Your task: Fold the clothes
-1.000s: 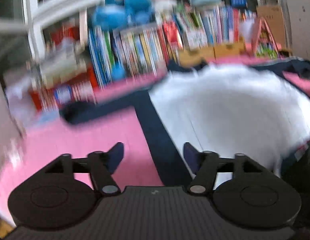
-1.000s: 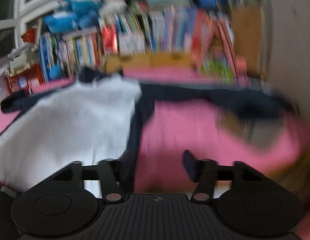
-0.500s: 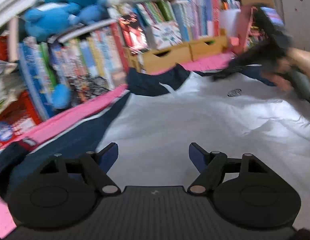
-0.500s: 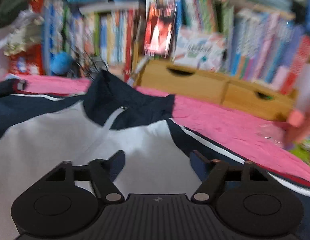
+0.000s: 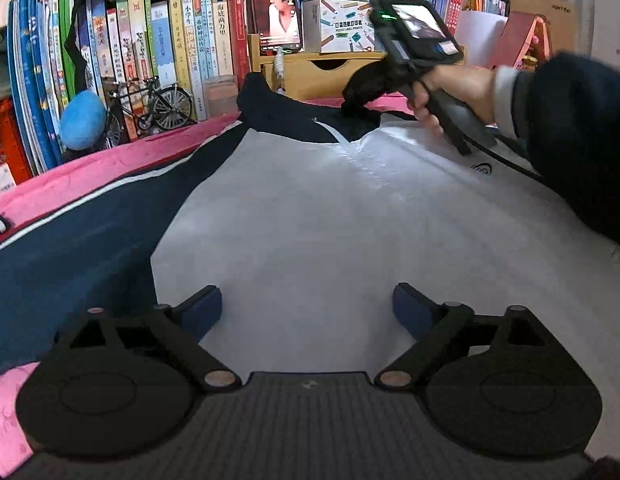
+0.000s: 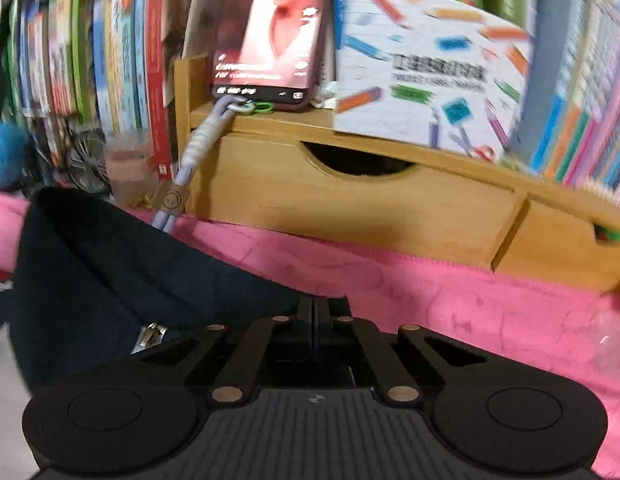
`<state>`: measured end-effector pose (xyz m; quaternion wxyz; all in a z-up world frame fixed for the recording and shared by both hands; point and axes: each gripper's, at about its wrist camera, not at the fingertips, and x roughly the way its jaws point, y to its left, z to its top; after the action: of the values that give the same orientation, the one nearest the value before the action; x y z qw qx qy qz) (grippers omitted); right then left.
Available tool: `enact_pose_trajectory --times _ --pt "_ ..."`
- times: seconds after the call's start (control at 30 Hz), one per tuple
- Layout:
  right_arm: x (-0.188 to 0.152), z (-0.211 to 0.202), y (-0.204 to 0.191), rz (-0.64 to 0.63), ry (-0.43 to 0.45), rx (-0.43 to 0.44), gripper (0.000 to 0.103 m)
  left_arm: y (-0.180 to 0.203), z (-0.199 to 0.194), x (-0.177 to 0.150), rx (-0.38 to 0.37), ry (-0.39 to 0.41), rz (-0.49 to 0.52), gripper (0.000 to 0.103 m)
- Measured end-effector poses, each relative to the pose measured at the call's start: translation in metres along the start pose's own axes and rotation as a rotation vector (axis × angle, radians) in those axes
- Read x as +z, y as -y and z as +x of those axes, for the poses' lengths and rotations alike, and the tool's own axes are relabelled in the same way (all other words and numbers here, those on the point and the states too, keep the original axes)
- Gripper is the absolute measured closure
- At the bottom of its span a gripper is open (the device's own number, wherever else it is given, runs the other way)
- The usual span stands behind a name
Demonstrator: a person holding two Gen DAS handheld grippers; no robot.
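Basically, jacket [image 5: 318,232] lies flat, white body up, on the pink blanket [image 5: 110,168], spread for folding. Right tool [image 6: 313,308] is pressed together at the navy collar [image 6: 110,264], likely pinching its edge, though the pads hide the contact. Left tool [image 5: 306,308] hovers over the white panel, jaws opening, nothing between them. Far sleeve is cut off; right view is blurred.
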<state>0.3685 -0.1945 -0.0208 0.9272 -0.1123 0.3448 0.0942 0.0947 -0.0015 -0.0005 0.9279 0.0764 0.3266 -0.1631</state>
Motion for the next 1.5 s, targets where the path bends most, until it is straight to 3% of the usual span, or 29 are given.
enact_pose_trajectory --times 0.07,0.13,0.17,0.2,0.27,0.3,0.33,0.4,0.5,0.6,0.63,0.73,0.83,0.93,1.03,1.1,1.23,1.3,1.4,1.5 --pt "0.006 -0.011 -0.009 -0.006 -0.032 -0.005 0.092 -0.001 -0.002 0.000 0.004 -0.002 -0.005 0.005" --pt "0.009 -0.037 -0.014 0.035 0.012 0.037 0.085 -0.003 -0.004 0.001 0.018 0.000 -0.020 0.005" --pt "0.010 -0.052 -0.020 0.050 0.051 0.056 0.073 -0.006 -0.009 0.002 0.050 0.018 -0.028 0.006" --pt "0.008 -0.065 -0.027 0.047 0.080 0.075 0.055 -0.009 -0.014 0.002 0.087 0.041 -0.036 0.010" --pt "0.000 -0.081 -0.047 0.020 0.105 0.116 0.036 -0.017 -0.034 0.001 0.199 0.119 -0.046 0.010" --pt "-0.004 -0.089 -0.057 0.006 0.118 0.136 0.031 -0.025 -0.046 0.001 0.264 0.159 -0.050 0.010" --pt "-0.008 -0.097 -0.067 -0.008 0.131 0.156 0.027 -0.035 -0.057 0.002 0.334 0.182 -0.047 0.008" --pt "-0.010 -0.095 -0.089 -0.020 0.134 0.168 0.007 -0.062 -0.075 0.002 0.484 0.204 -0.037 0.003" --pt "-0.010 -0.071 -0.116 0.018 0.086 0.150 0.004 -0.114 -0.077 0.001 0.709 0.162 -0.037 0.000" --pt "-0.012 -0.046 -0.133 0.057 0.018 0.114 0.001 -0.165 -0.069 -0.004 0.840 0.116 -0.048 0.000" --pt "-0.013 -0.039 -0.138 0.060 0.002 0.096 0.001 -0.179 -0.067 -0.005 0.851 0.103 -0.067 0.000" --pt "-0.016 -0.032 -0.146 0.053 0.005 0.038 0.000 -0.210 -0.057 -0.003 0.787 0.080 -0.108 0.000" --pt "-0.017 -0.027 -0.150 0.061 0.005 0.008 0.000 -0.222 -0.033 -0.001 0.740 0.033 -0.061 0.000" --pt "-0.021 -0.026 -0.152 0.064 0.023 -0.006 0.000 -0.235 -0.017 -0.004 0.704 -0.066 -0.031 0.007" --pt "-0.023 -0.025 -0.150 0.075 0.035 0.004 0.000 -0.256 -0.027 -0.016 0.777 -0.100 -0.064 0.007" --pt "-0.024 -0.025 -0.149 0.081 0.037 0.009 0.000 -0.276 -0.042 -0.025 0.828 -0.112 -0.138 0.007" --pt "-0.024 -0.025 -0.150 0.083 0.037 0.007 0.000 -0.298 -0.079 -0.036 0.835 -0.079 -0.268 0.007" --pt "-0.024 -0.024 -0.150 0.084 0.037 0.008 0.000 -0.296 -0.096 -0.036 0.811 -0.034 -0.267 0.007" --pt "-0.023 -0.024 -0.150 0.085 0.038 0.009 0.000 -0.277 -0.109 -0.028 0.838 0.026 -0.225 0.006" --pt "-0.023 -0.024 -0.149 0.084 0.038 0.010 0.000 -0.250 -0.101 -0.018 0.682 0.077 -0.125 0.000"
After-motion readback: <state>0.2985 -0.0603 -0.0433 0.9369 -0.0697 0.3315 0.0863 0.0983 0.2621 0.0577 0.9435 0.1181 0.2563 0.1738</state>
